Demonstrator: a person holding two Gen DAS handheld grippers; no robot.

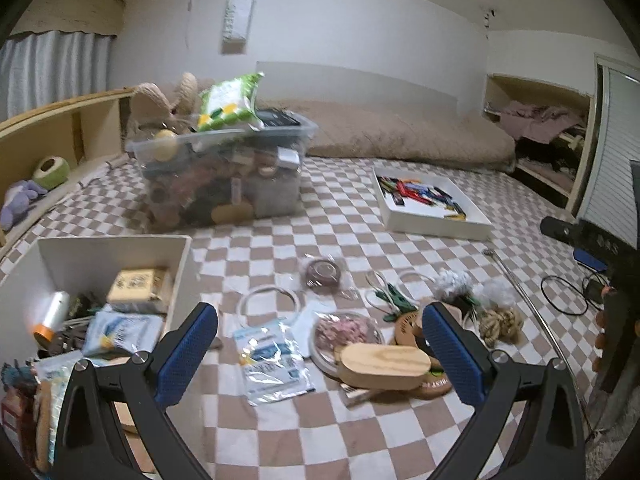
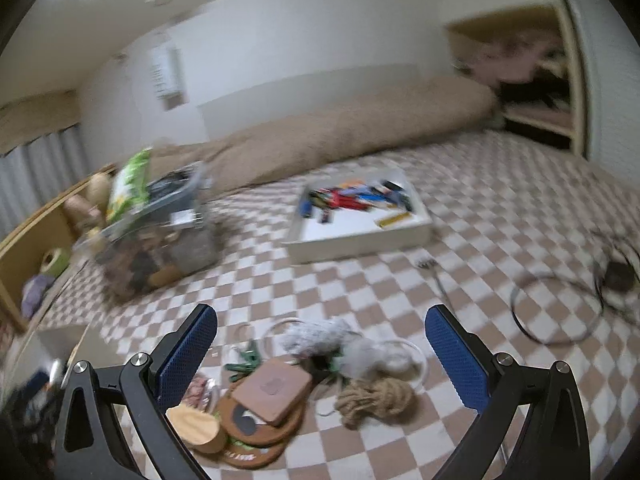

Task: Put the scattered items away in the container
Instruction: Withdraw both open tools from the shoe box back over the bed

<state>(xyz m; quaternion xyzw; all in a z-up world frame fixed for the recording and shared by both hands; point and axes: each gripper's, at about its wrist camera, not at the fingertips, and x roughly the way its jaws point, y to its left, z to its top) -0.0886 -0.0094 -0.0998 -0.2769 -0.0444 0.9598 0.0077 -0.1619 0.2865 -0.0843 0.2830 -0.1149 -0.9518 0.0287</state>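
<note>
Scattered items lie on the checkered bed cover. A clear plastic packet (image 1: 272,364), a wooden oval box (image 1: 384,365), a round dish of pink bits (image 1: 347,332), a rope knot (image 1: 500,322) and green clips (image 1: 396,300) sit ahead of my left gripper (image 1: 320,348), which is open and empty above them. A white container (image 1: 176,276) at the left holds several items. My right gripper (image 2: 320,352) is open and empty above the rope knot (image 2: 374,400), a brown square coaster (image 2: 274,388) and white fluffy tufts (image 2: 320,336).
A full clear storage bin (image 1: 224,168) stands behind. A shallow white tray (image 1: 430,200) of colourful sticks lies at the right. A thin metal rod (image 1: 528,304), black cables (image 2: 560,308) and a beige duvet (image 1: 400,132) are nearby. A wooden shelf (image 1: 60,128) runs along the left.
</note>
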